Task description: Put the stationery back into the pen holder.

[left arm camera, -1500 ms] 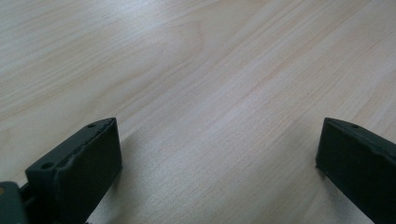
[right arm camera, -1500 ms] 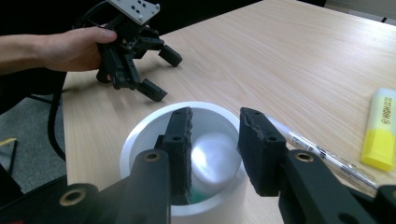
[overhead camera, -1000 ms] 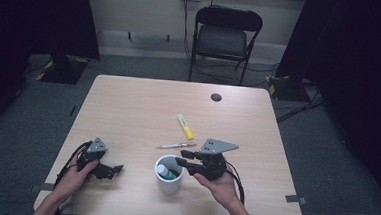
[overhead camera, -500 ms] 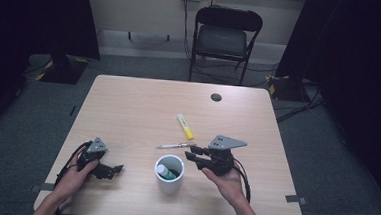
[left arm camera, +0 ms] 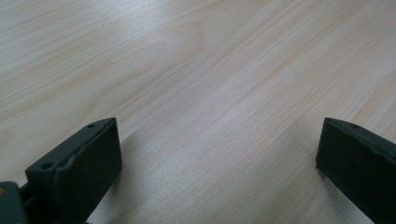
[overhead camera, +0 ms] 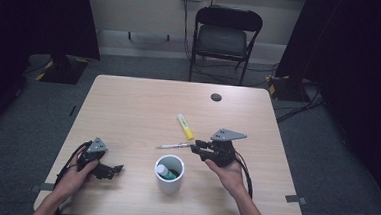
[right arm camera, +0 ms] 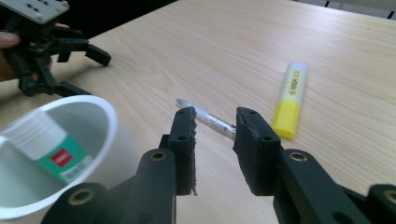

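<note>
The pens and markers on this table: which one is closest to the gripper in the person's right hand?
The clear pen, lying flat just beyond the right gripper. The yellow highlighter lies farther off, and the green-labelled marker stands in the white cup.

The high view is dim at its sides, where black curtains swallow the light; the tabletop [overhead camera: 138, 109] is evenly lit from above, with soft, short shadows and no glare. In the left gripper view, the wood grain is a little soft. In the right gripper view, the near white cup [right arm camera: 100, 112] is blurred.
</note>
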Motion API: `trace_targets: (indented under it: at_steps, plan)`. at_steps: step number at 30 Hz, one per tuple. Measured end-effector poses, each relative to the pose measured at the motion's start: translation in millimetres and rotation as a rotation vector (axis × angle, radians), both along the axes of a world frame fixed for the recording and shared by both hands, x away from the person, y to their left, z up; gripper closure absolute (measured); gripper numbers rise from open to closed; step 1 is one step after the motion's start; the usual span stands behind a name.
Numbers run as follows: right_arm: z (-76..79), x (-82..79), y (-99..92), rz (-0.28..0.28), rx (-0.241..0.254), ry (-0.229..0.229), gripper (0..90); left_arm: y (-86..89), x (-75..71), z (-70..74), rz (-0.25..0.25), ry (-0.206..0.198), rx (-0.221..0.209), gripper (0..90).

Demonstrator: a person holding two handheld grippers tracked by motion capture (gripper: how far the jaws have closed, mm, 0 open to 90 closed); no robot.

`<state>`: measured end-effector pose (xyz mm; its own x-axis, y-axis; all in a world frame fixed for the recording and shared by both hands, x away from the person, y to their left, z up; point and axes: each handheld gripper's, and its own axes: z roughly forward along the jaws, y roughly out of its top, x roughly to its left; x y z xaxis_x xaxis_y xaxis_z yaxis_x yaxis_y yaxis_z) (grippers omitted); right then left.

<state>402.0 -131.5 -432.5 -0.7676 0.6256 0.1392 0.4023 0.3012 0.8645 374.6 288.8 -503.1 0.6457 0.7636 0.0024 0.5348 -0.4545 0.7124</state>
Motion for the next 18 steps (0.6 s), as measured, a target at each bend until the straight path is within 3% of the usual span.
trace_targets:
  at_steps: [7, 13, 18]
  plan:
    - [-14.3, 25.6, 7.6, -0.013, -0.049, 0.043, 66.3, 0.0, 0.0, 0.0, 0.0, 0.0, 0.0, 0.0]
    - [-24.2, 42.8, 13.2, -0.039, -0.057, 0.065, 65.6, 0.0, 0.0, 0.0, 0.0, 0.0, -0.001, 0.0]
    - [-23.7, 50.6, 19.5, -0.049, -0.071, 0.049, 64.1, -0.1, -0.1, -0.1, 0.002, 0.001, -0.001, 0.0]
